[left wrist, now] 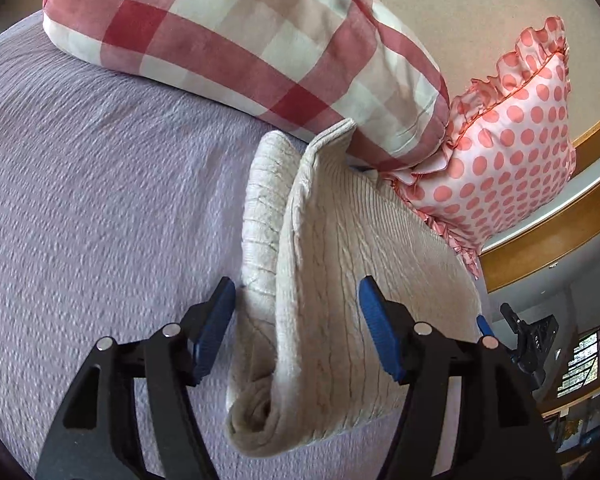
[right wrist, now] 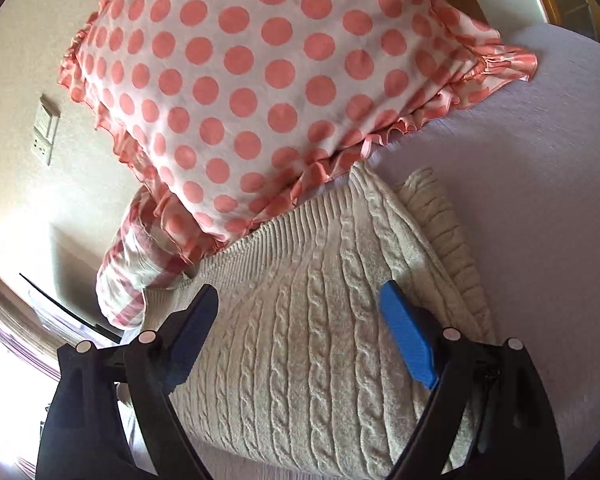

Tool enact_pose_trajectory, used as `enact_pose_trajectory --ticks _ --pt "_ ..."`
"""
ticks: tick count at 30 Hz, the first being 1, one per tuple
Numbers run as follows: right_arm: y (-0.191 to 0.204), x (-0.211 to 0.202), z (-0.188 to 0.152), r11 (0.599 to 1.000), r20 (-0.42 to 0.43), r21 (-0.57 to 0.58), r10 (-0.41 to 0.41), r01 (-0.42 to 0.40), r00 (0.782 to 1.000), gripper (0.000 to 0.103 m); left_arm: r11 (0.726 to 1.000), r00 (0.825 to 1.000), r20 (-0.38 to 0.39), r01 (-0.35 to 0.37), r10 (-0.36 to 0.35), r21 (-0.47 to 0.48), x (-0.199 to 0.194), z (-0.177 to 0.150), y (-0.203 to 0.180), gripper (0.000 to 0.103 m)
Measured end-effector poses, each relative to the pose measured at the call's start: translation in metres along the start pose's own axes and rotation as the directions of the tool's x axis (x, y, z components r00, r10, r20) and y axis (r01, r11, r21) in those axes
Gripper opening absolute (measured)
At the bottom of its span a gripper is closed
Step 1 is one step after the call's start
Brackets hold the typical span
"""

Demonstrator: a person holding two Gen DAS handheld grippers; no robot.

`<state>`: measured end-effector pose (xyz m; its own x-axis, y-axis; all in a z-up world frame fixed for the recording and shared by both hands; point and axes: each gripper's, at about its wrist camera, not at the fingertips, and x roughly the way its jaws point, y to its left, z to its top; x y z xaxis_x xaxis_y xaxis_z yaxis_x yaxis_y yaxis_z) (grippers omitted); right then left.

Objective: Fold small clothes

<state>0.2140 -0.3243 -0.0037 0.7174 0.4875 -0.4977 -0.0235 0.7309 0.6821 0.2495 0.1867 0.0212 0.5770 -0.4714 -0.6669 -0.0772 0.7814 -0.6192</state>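
While the cream cable-knit sweater (right wrist: 320, 320) is lying folded on the lilac bed (left wrist: 80, 200), both grippers are hovering over it with their fingers spread wide and nothing between them. From the left gripper (left wrist: 298, 320), one thick fold of the sweater (left wrist: 332, 280) is standing up between the blue pads, touching neither. The right gripper (right wrist: 300, 328) is hanging over the knit's broad top face, fingers (right wrist: 408, 344) released. The sweater's far edge is touching a polka-dot pillow (right wrist: 240, 80) with a frilled border, and a red checked pillow (left wrist: 220, 28) is lying just beside that one against the wall. The polka-dot pillow (left wrist: 512, 140) is leaning on the checked one.
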Motion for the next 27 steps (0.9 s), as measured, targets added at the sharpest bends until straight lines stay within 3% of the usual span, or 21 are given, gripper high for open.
enact_pose_trajectory --ticks 4,7,9,12,15,18,21,23,25,26,27 --pt "-0.005 -0.005 0.002 0.999 0.019 0.026 0.023 -0.023 1.000 0.085 0.996 0.999 0.019 0.053 -0.051 -0.072 0.012 0.016 0.005 0.059" --pt "-0.005 -0.008 0.004 0.999 0.034 0.031 0.033 -0.034 0.999 0.085 0.987 0.998 -0.014 0.052 -0.055 -0.153 0.022 0.024 0.014 0.016" --pt "-0.006 -0.012 0.005 0.998 0.048 0.044 0.045 -0.047 0.998 0.085 0.981 0.997 -0.004 0.078 -0.080 -0.176 0.015 0.028 0.009 0.014" --pt "-0.009 -0.020 0.008 0.995 0.080 0.067 0.068 -0.074 0.994 0.085 0.988 0.994 0.024 0.109 -0.107 -0.106 -0.006 0.033 -0.036 0.013" --pt "-0.008 -0.029 0.012 0.994 0.121 0.067 0.073 -0.082 0.990 0.085 0.989 0.990 0.029 0.142 -0.141 -0.033 -0.010 0.038 -0.108 0.013" --pt "-0.009 -0.041 0.017 0.995 0.172 0.063 0.059 -0.071 0.983 0.085 0.980 0.980 0.006 0.198 -0.198 0.036 0.014 0.031 -0.189 0.013" --pt "-0.019 -0.051 0.024 0.997 0.213 0.072 0.022 -0.038 0.977 0.085 0.953 0.952 -0.058 0.302 -0.300 0.030 0.075 0.010 -0.261 0.014" --pt "-0.029 -0.054 0.027 0.998 0.219 0.068 -0.028 0.014 0.975 0.085 0.932 0.923 -0.137 0.362 -0.361 -0.016 0.128 -0.010 -0.296 0.016" --pt "-0.042 -0.056 0.031 0.995 0.213 0.076 -0.082 0.068 0.974 0.085 0.903 0.871 -0.241 0.415 -0.429 -0.108 0.174 -0.029 -0.315 0.018" --pt "-0.049 -0.057 0.033 0.993 0.209 0.087 -0.099 0.082 0.973 0.085 0.875 0.831 -0.273 0.461 -0.484 -0.149 0.185 -0.036 -0.319 0.016" --pt "-0.055 -0.059 0.035 0.992 0.208 0.103 -0.098 0.078 0.973 0.085 0.855 0.807 -0.282 0.497 -0.519 -0.151 0.186 -0.041 -0.323 0.016"
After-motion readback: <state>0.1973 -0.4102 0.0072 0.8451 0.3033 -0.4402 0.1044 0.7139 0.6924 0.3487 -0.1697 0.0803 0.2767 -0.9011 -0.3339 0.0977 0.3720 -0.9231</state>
